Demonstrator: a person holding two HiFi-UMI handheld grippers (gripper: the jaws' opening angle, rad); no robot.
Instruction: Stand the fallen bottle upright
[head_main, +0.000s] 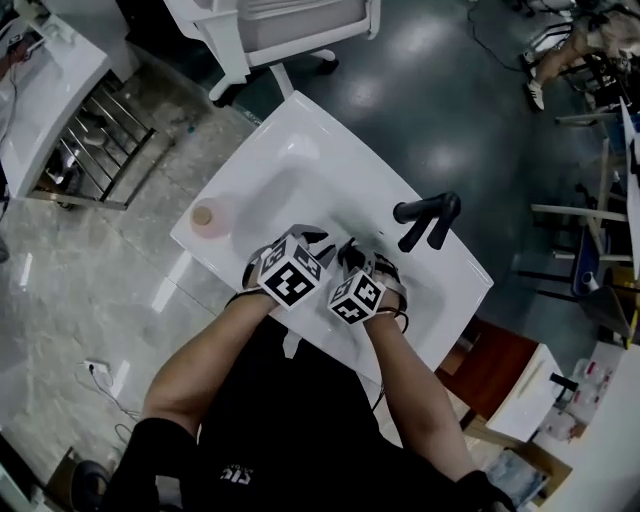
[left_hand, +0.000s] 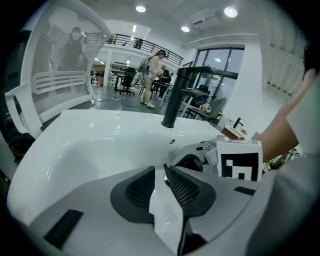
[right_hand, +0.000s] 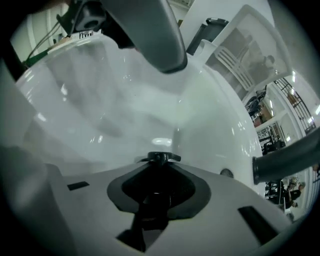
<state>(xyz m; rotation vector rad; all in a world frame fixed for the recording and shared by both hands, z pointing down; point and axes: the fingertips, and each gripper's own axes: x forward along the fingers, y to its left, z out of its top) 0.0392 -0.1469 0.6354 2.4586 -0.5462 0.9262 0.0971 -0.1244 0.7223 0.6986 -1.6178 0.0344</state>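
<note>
In the head view both grippers hang close together over the front of the white sink (head_main: 300, 140). In the left gripper view, my left gripper (left_hand: 161, 172) is shut on a thin white thing (left_hand: 167, 215) wedged between its pads; I cannot tell what it is. In the right gripper view, my right gripper (right_hand: 159, 167) is shut on a black thing with a flat-topped cap (right_hand: 159, 158) that fills the gap between its pads. A pinkish bottle (head_main: 210, 218), seen from above, stands on the sink's left rim, left of the left gripper (head_main: 315, 240) and the right gripper (head_main: 355, 255).
A black faucet (head_main: 428, 215) rises at the sink's right side and stands beyond the basin in the left gripper view (left_hand: 180, 95). A white chair (head_main: 280, 30) stands behind the sink. People (left_hand: 152, 80) stand far off in the hall.
</note>
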